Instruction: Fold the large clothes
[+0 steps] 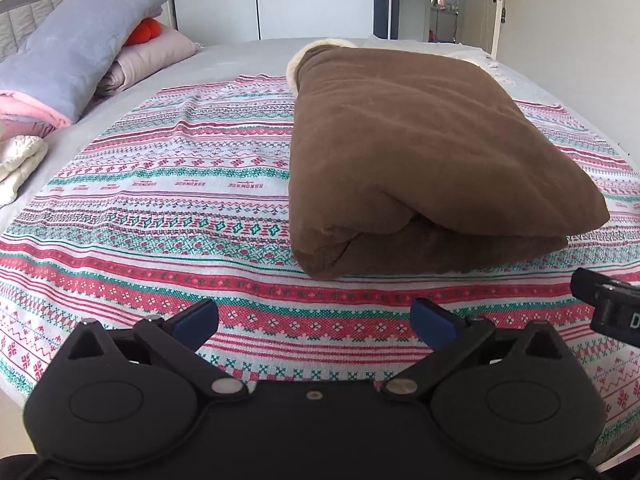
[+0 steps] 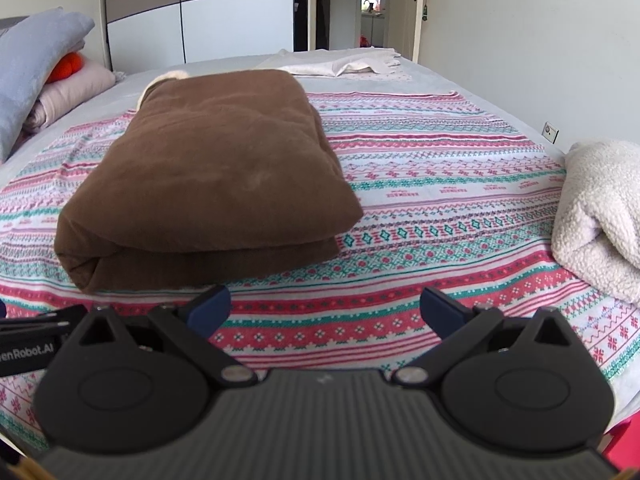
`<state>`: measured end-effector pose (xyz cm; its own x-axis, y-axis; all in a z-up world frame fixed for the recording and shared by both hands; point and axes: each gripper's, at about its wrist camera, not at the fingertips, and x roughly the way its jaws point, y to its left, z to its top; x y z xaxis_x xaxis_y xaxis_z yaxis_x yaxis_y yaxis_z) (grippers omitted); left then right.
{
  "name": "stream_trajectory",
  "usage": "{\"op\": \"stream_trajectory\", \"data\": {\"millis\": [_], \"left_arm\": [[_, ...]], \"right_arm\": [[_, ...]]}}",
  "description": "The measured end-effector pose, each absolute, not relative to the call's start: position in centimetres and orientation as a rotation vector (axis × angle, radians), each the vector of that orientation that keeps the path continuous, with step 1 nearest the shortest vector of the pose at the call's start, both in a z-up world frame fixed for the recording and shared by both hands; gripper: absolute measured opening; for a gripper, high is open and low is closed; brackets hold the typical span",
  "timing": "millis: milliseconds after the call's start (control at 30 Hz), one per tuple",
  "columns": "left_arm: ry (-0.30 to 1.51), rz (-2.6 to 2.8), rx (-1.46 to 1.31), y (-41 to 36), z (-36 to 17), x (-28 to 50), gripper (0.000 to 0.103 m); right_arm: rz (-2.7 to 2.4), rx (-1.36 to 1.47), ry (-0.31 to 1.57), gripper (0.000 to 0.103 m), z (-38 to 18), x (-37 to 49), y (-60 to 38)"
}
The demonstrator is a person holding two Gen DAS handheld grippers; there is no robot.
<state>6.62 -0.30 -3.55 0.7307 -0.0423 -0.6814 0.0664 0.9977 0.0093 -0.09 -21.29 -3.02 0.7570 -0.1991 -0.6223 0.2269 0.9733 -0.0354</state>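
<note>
Bedroom scene: you've got a bed (image 1: 240,56) with a patterned red, green and white cover (image 1: 160,208) spread over most of it, a wardrobe and an open door behind. Your folded brown blanket (image 1: 420,152) sits on that cover, toward the middle, folded edge facing you and a bit of cream lining peeking out at the far end. Your left gripper (image 1: 314,320) hovers over the near edge of the bed, jaws wide apart, nothing in them, just short of the blanket. Your right gripper (image 2: 325,307) is the same deal: jaws apart, empty, close to the blanket's near fold but not touching. Off at the bed's right edge you've got a cream fleece bundle (image 2: 600,212). A grey-blue pillow (image 1: 88,40) and pink bedding are stacked at the head end.
</note>
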Motion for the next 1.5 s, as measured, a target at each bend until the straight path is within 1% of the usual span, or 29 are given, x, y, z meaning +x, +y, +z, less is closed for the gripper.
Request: {"op": "stream_trajectory", "data": {"millis": [1500], "left_arm": [[0.748, -0.065, 0.031, -0.12, -3.42, 6.49, 0.103]], "right_arm": [[-0.209, 0.033, 0.687, 0.103, -3.35, 0.26, -20.87]]}}
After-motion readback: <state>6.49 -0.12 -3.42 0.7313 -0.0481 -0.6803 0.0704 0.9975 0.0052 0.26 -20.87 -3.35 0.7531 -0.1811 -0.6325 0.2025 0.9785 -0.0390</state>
